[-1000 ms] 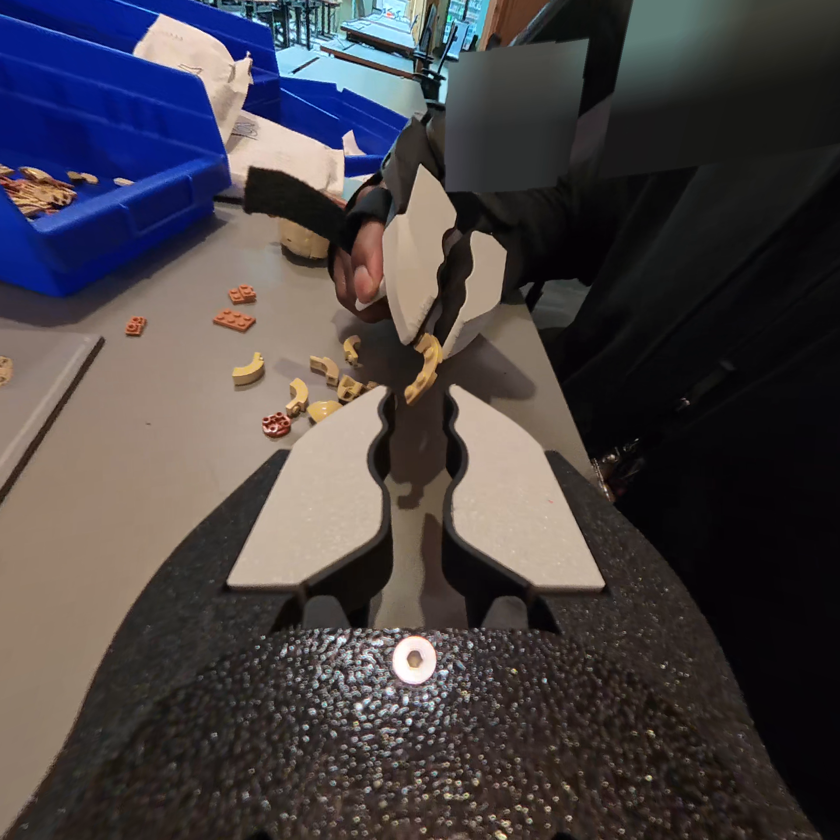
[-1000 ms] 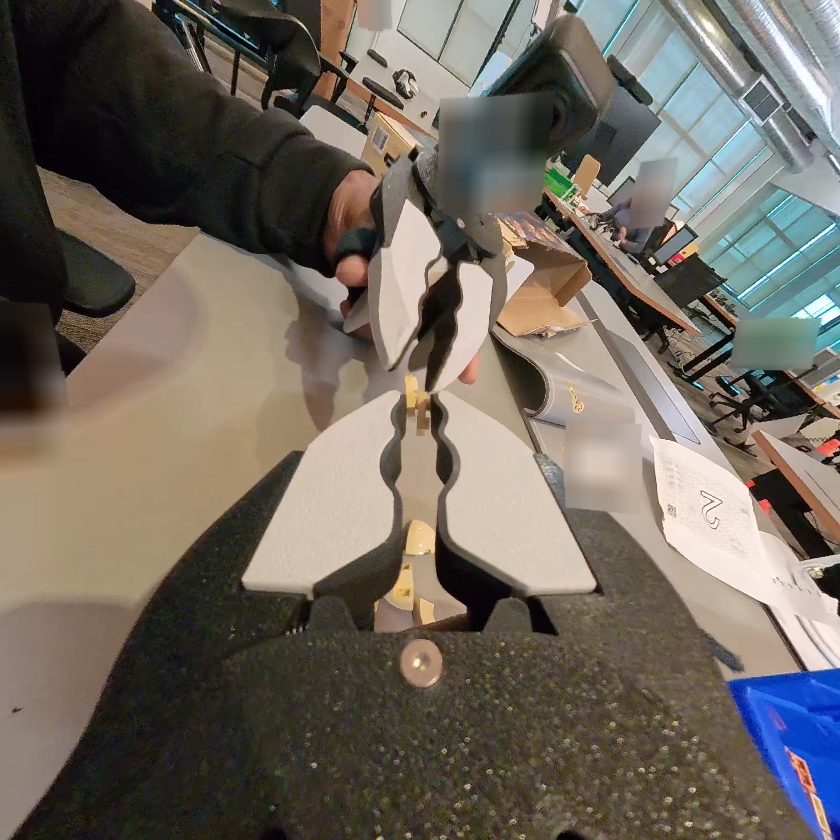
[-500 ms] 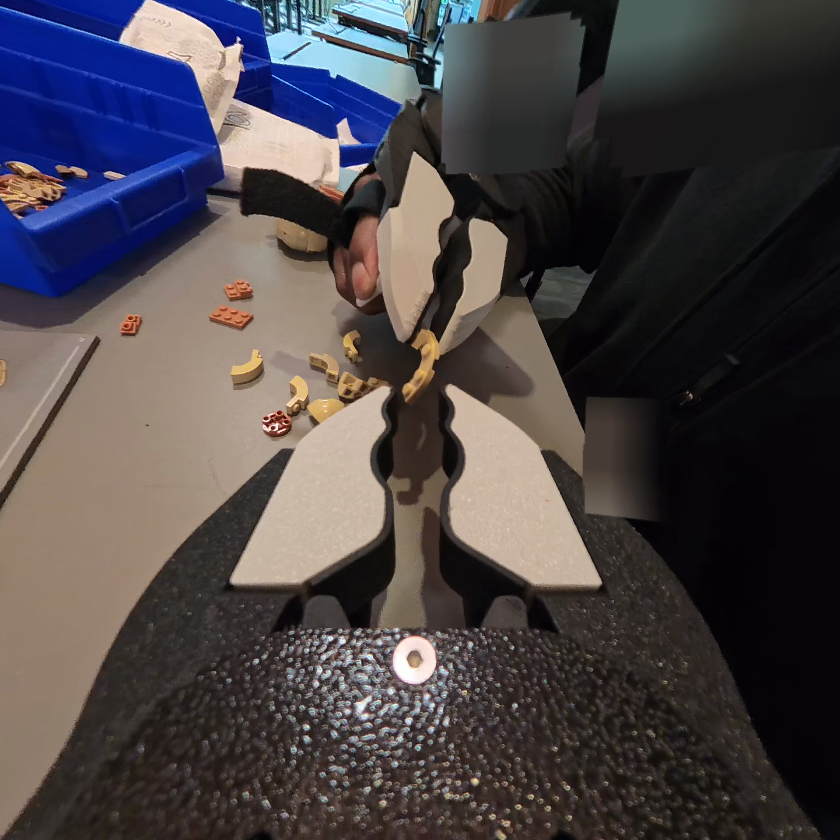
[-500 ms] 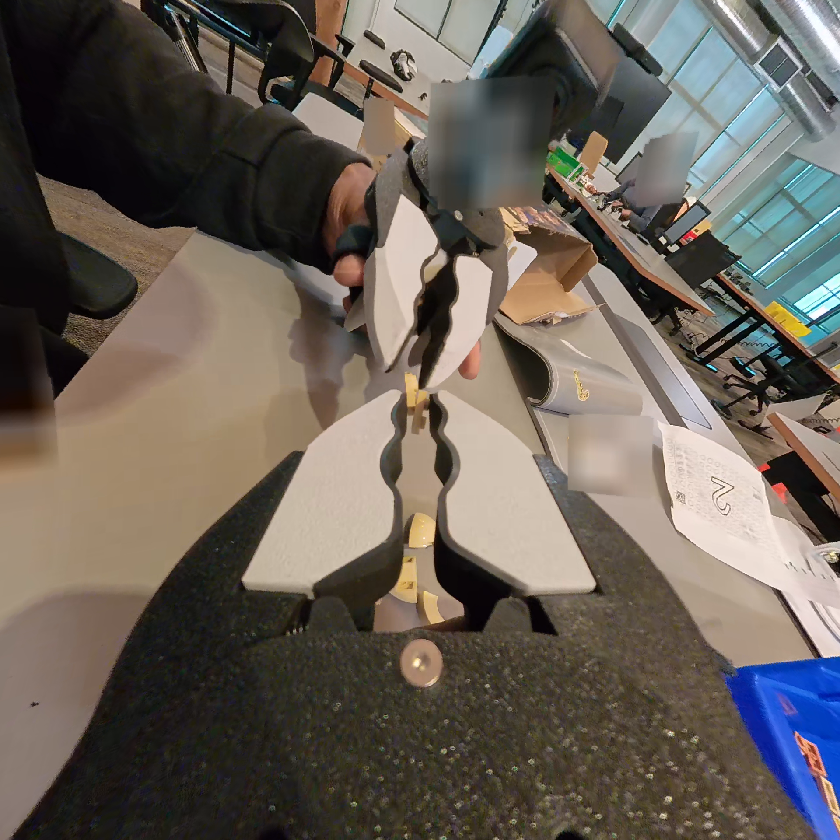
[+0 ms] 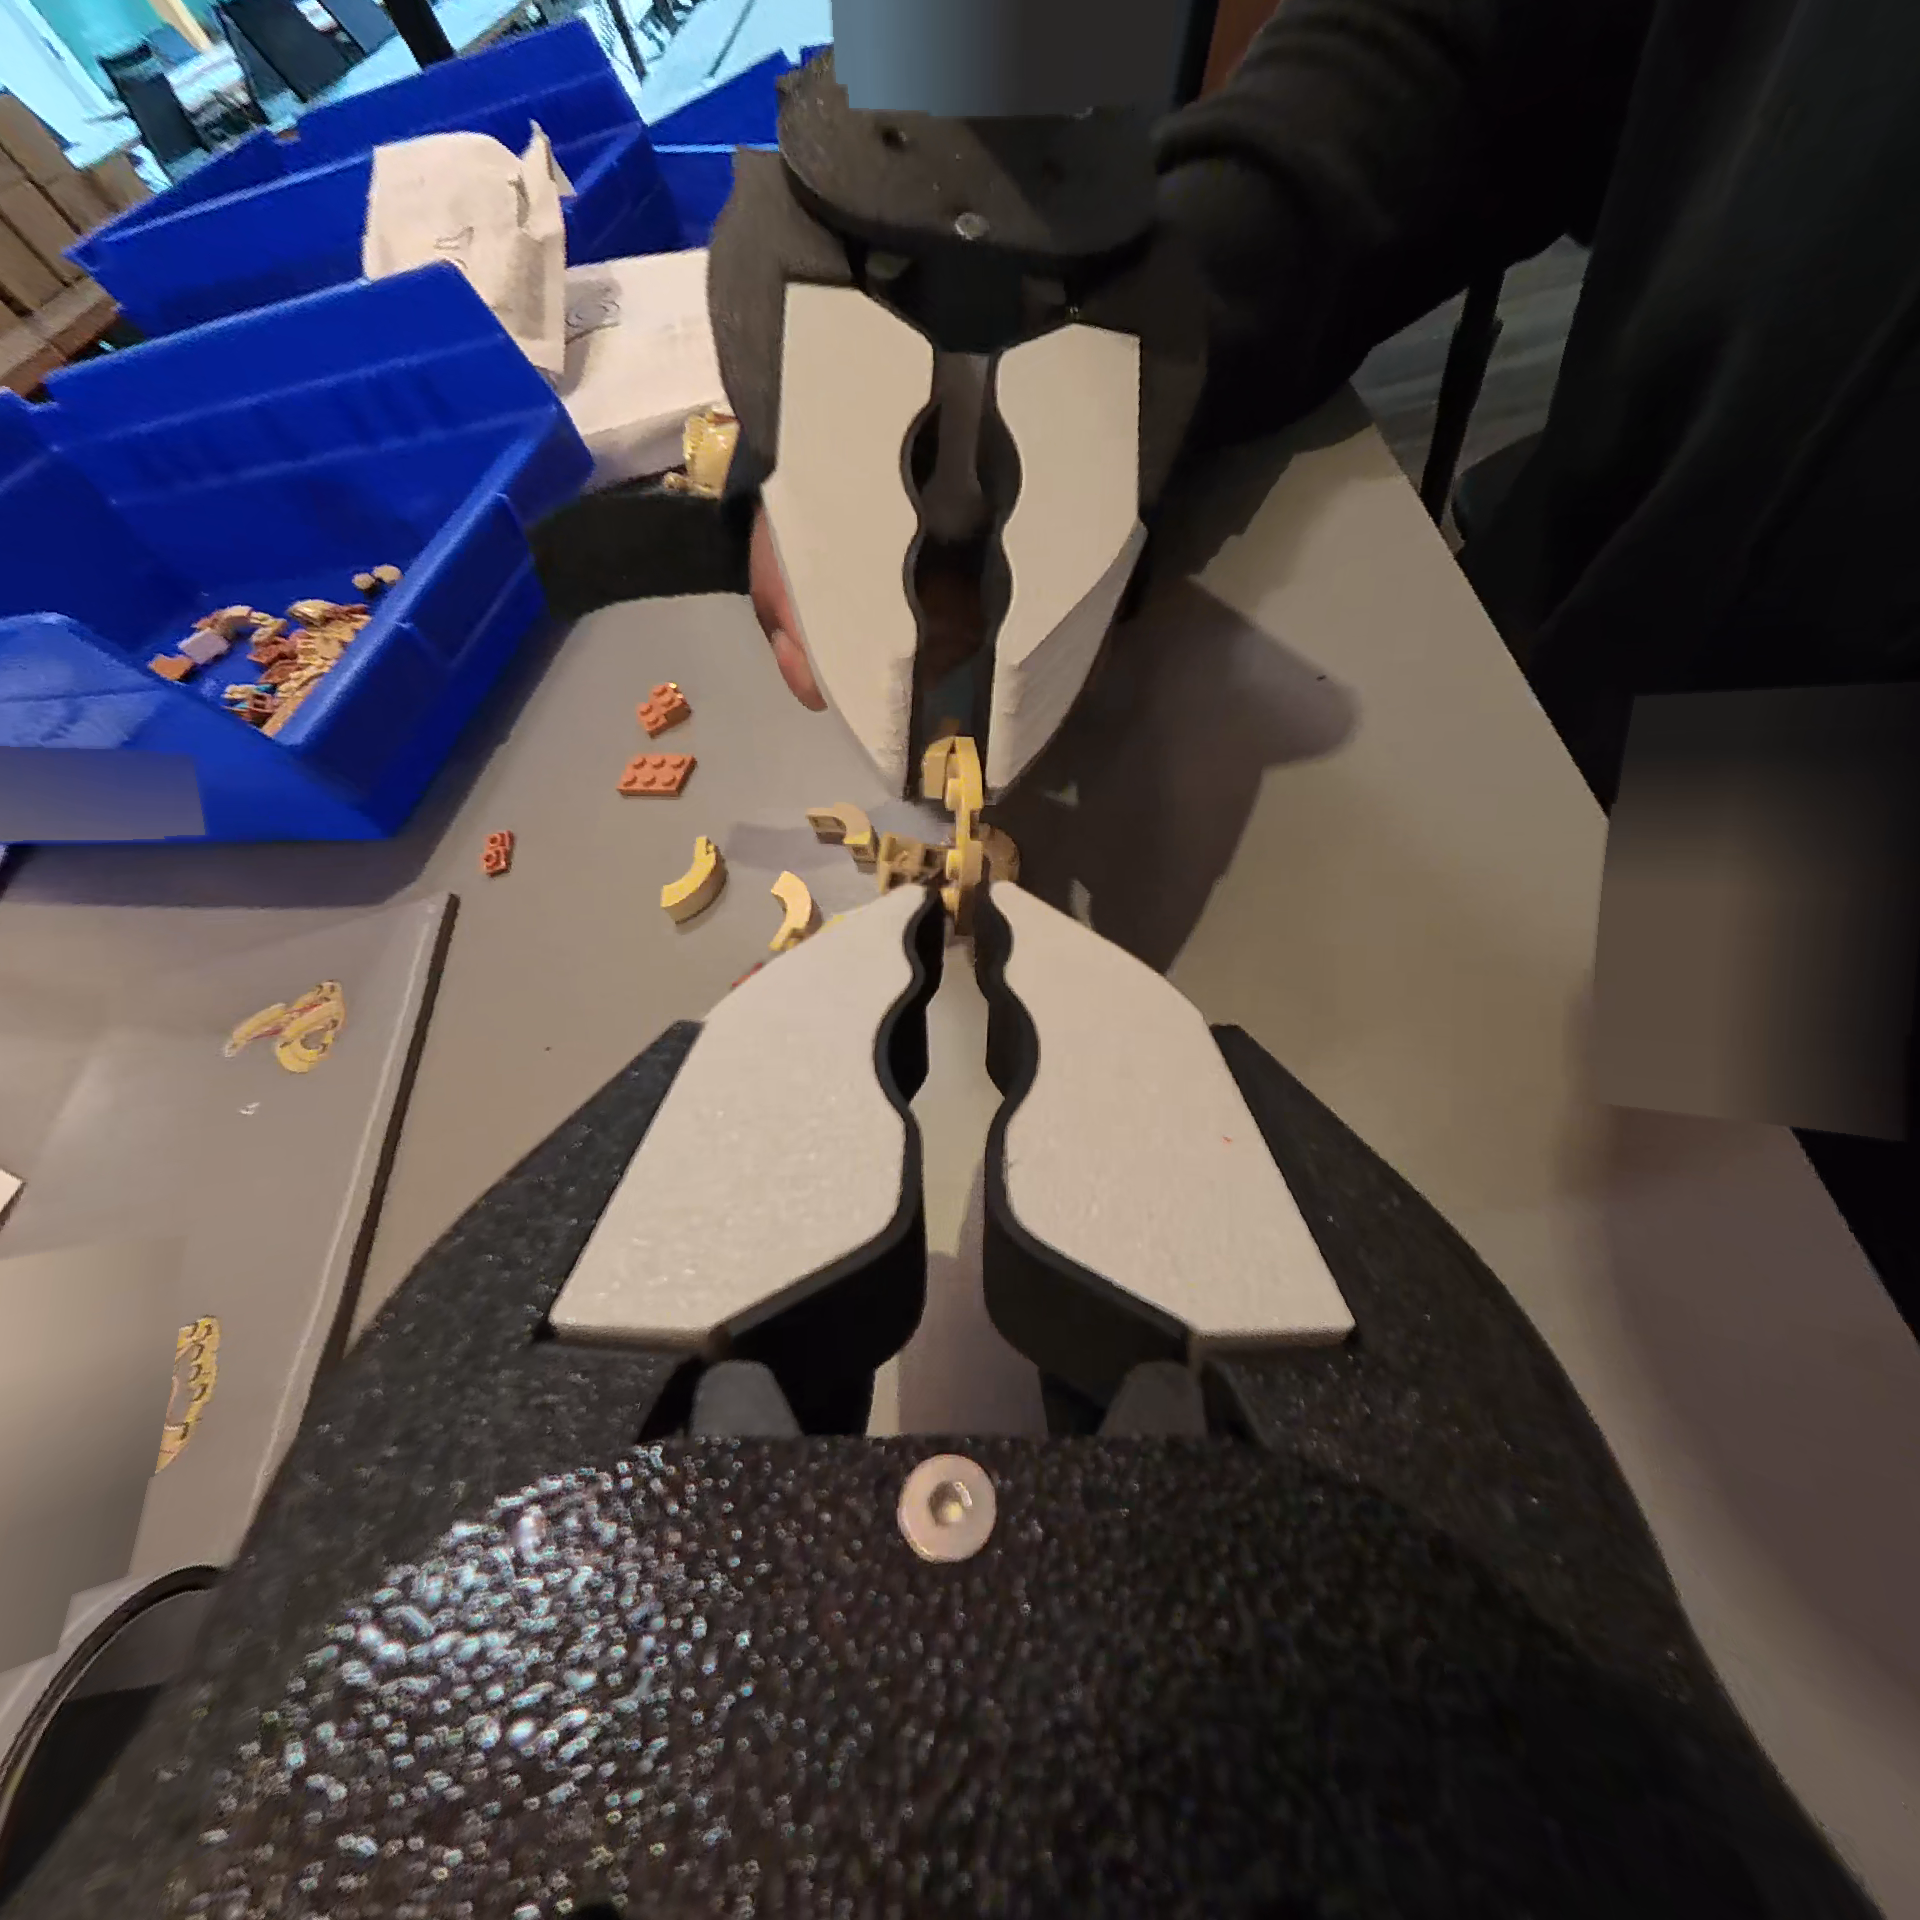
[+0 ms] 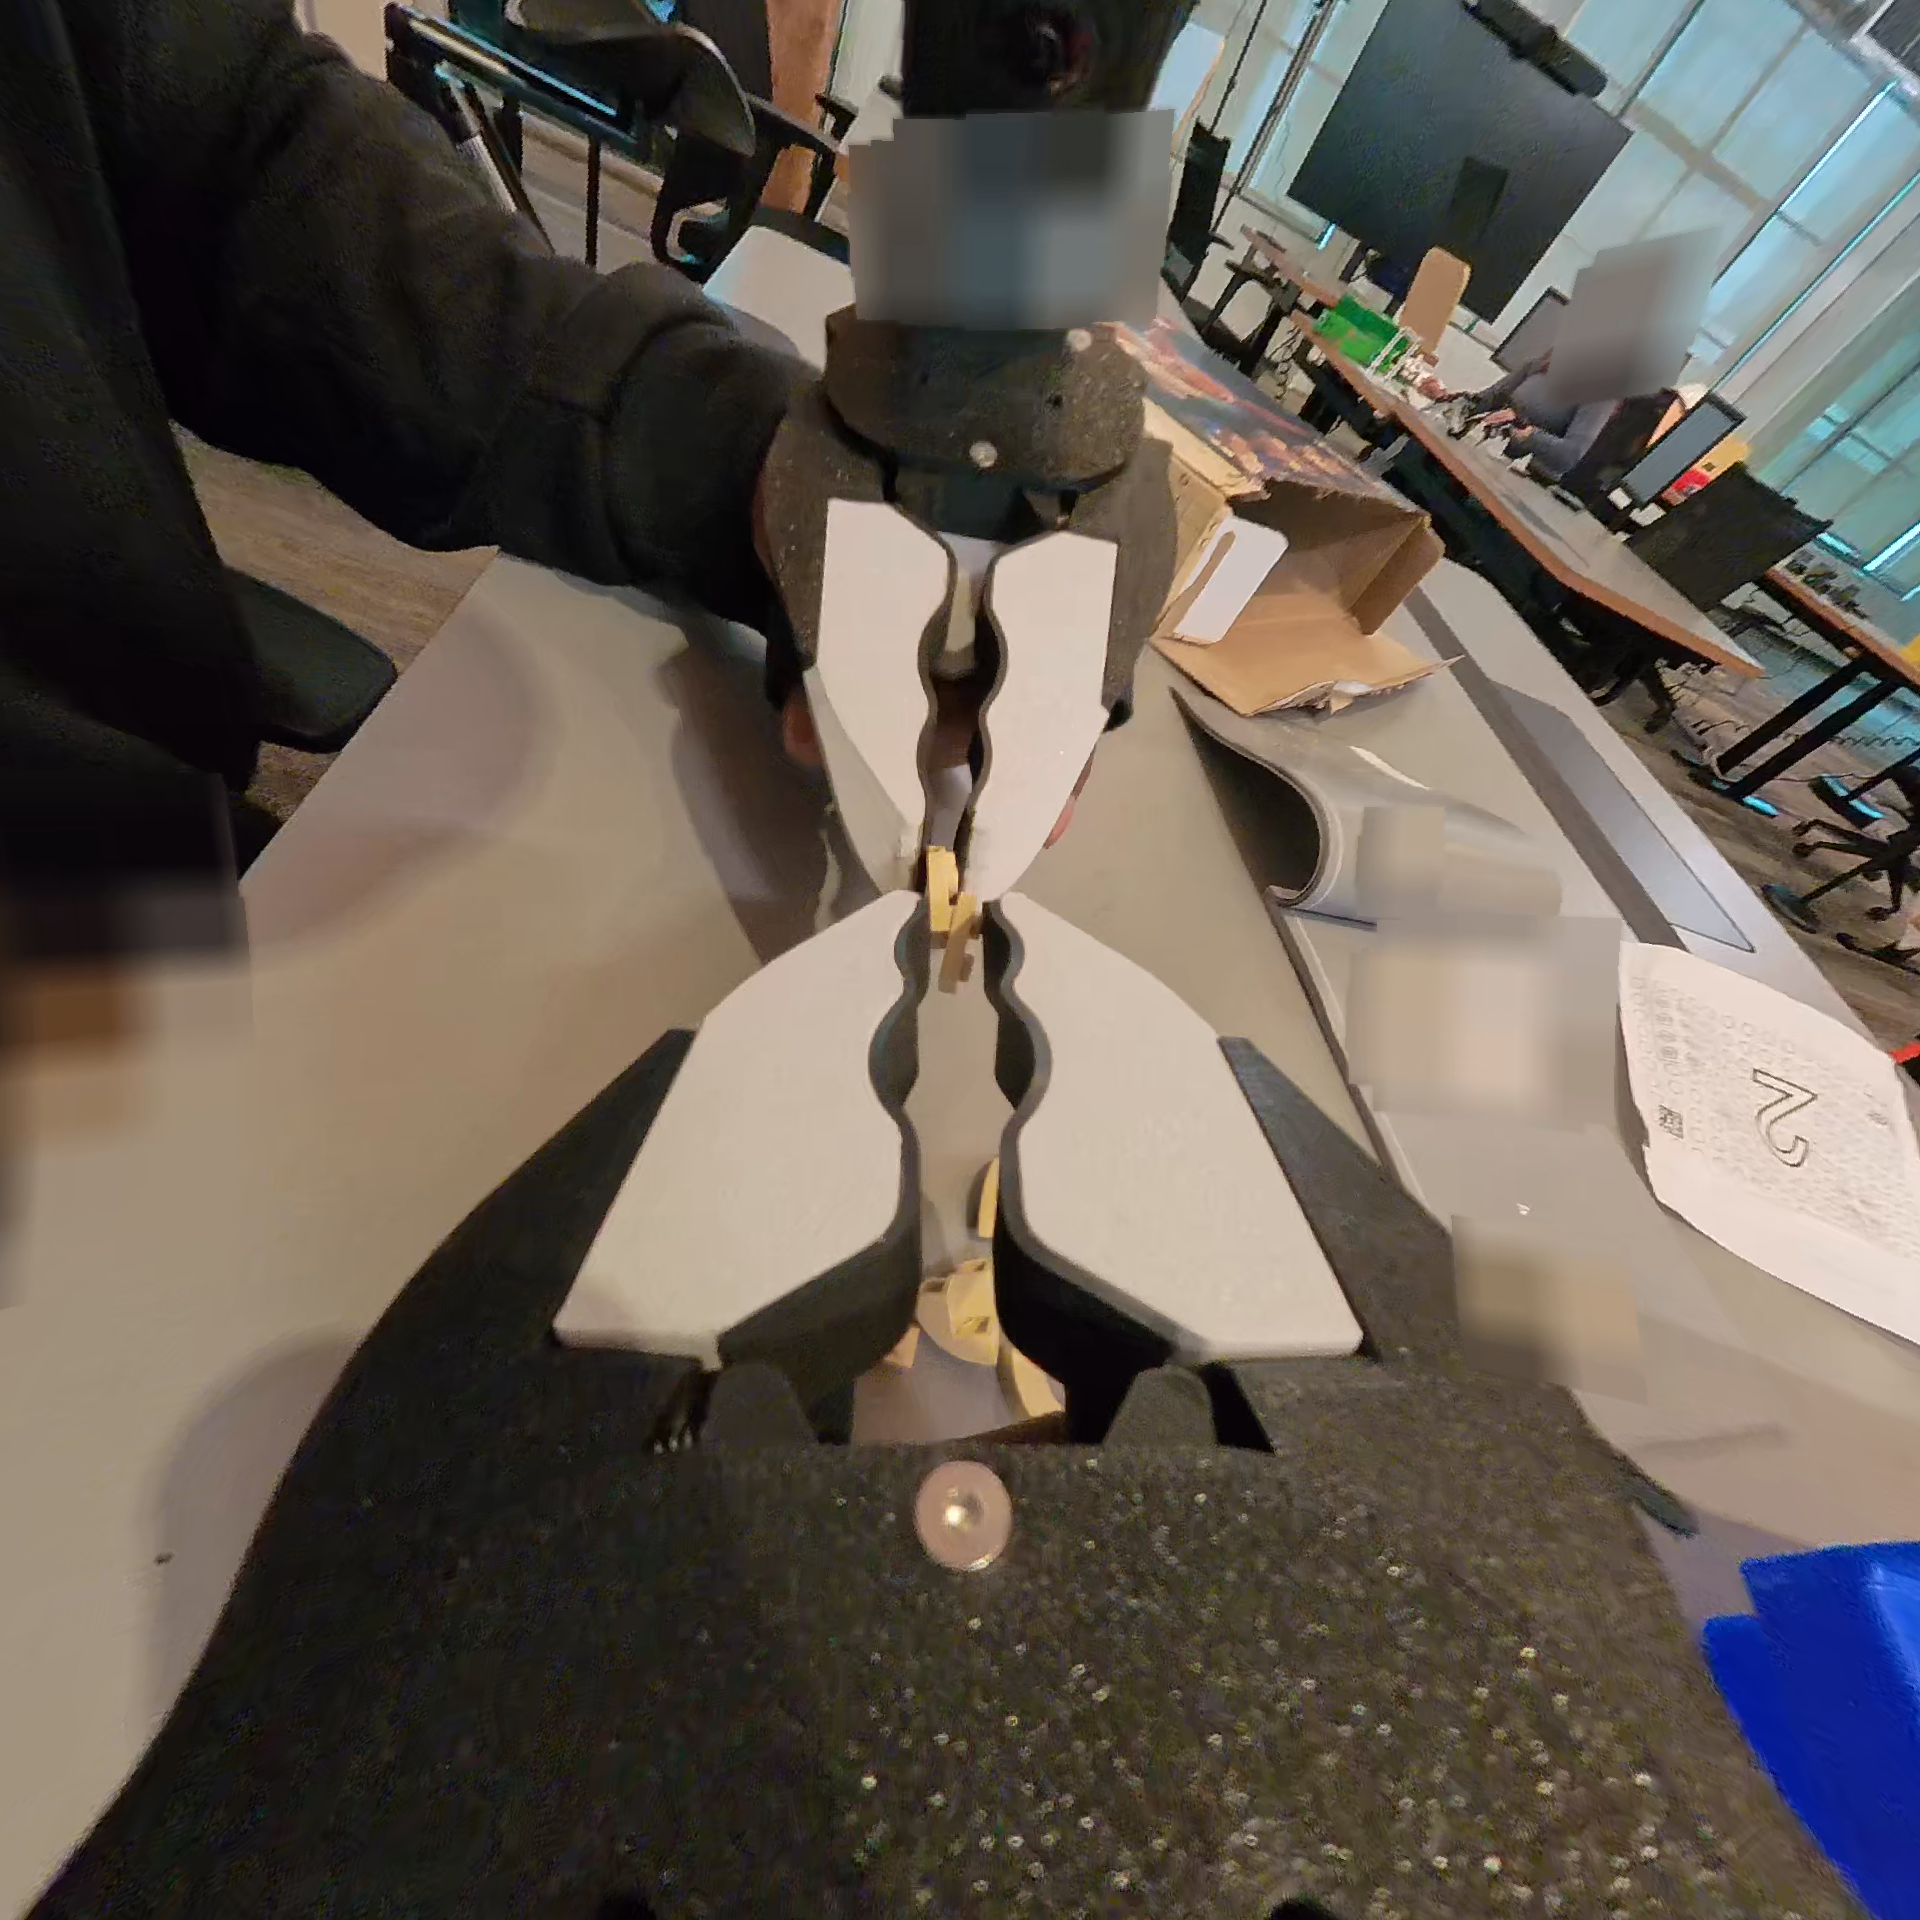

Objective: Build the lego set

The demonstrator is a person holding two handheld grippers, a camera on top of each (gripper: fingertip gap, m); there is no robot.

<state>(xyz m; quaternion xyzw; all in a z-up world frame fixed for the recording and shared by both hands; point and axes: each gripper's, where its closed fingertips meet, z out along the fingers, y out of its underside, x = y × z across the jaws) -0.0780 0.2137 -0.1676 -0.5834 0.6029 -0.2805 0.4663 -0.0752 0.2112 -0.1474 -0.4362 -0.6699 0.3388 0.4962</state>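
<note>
A tan curved lego piece (image 5: 961, 821) hangs above the grey table (image 5: 582, 727) between my two grippers, which face each other tip to tip. My left gripper (image 5: 956, 906) is shut on its near end. My right gripper (image 5: 951, 774) comes from the far side and is shut on its other end. In the right wrist view the tan piece (image 6: 951, 920) sits between my right gripper (image 6: 954, 935) and my left gripper (image 6: 940, 862). Whether it is one piece or two joined ones I cannot tell.
Loose tan arches (image 5: 694, 881) and reddish-brown plates (image 5: 657, 774) lie left of the grippers. A blue bin (image 5: 343, 468) with small pieces stands at far left, a grey booklet (image 5: 156, 1143) in front of it. Right wrist view: cardboard box (image 6: 1299, 613), paper sheet (image 6: 1766, 1122), tan pieces (image 6: 961, 1320) beneath. My two grippers' fingertips are within a few centimetres of each other.
The two grippers have swung to face each other squarely. My left gripper's fingers have closed from a small gap onto the lower end of the tan piece that the right one holds.
</note>
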